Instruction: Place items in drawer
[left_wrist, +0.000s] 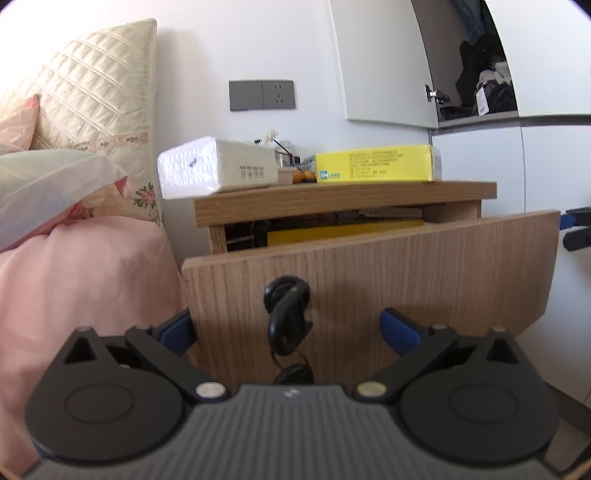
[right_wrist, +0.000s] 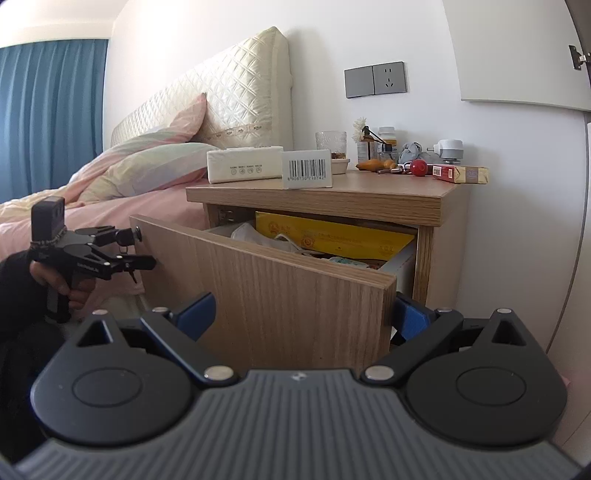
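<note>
We are holding the left gripper (left_wrist: 290, 326) low, right in front of the drawer (left_wrist: 369, 273), fingers spread apart with nothing between them, flanking the black key handle (left_wrist: 286, 301), likely because that handle is how the drawer gets pulled. We are keeping the right gripper (right_wrist: 301, 312) near the drawer's right corner, fingers also apart and empty, probably waiting to pick. The drawer is sitting pulled out and already holding a yellow folder (right_wrist: 332, 236) and a white mask (right_wrist: 255, 232). Above the drawer, on the nightstand surface (right_wrist: 369, 192), the tissue pack (right_wrist: 243, 164), barcode box (right_wrist: 306, 168) and red box (right_wrist: 460, 173) are waiting, not yet stowed.
</note>
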